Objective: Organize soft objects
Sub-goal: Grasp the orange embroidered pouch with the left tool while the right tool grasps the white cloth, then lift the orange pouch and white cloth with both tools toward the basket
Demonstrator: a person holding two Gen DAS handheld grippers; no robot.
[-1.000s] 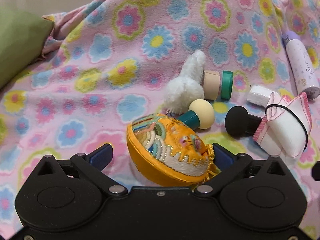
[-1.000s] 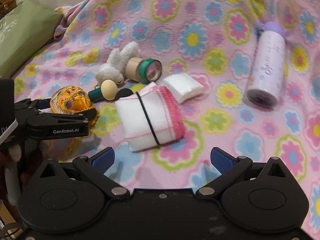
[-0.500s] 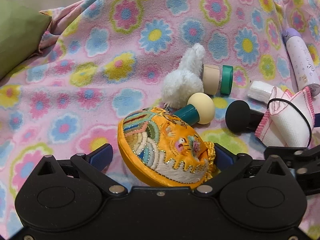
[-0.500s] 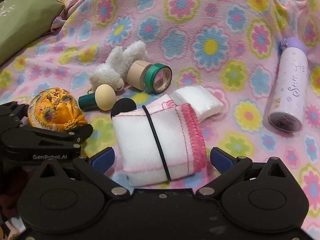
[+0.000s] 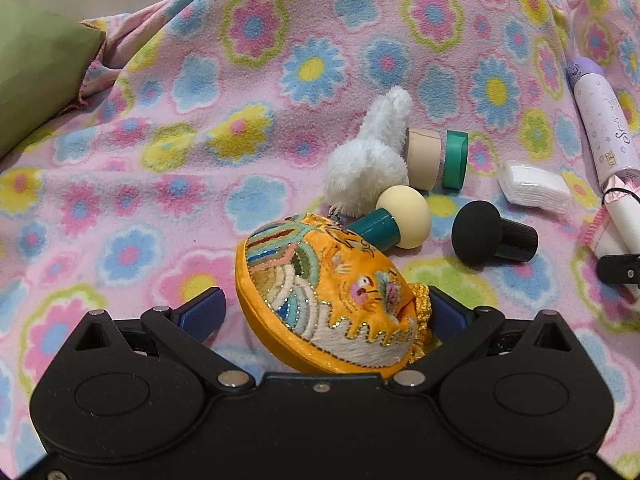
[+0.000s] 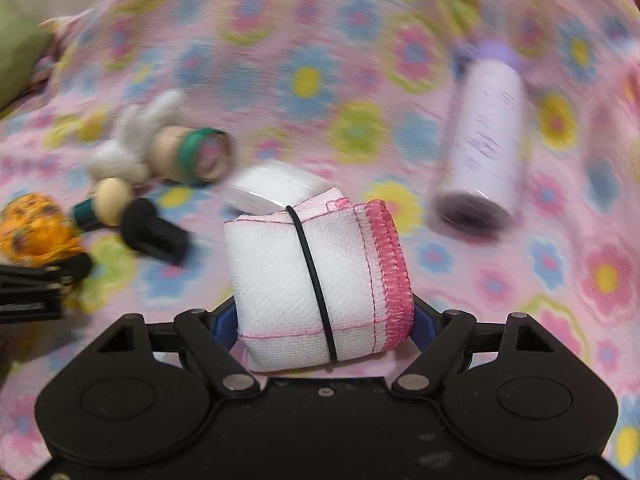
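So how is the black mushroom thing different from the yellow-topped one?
The black mushroom-shaped piece is black all over, while the cream-topped piece has a pale cream head on a teal stem. The black one lies alone on the blanket; the cream-topped one lies against the orange embroidered pouch. Both lie on their sides, with rounded heads and short stems.

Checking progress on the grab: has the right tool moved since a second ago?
Yes. The right tool has come forward and down onto the rolled white cloth, which now sits between its closing jaws; the purple bottle looms nearer.

Motion-blurred blanket (image 6: 320,60), purple bottle (image 6: 484,148), white plush (image 6: 132,144).
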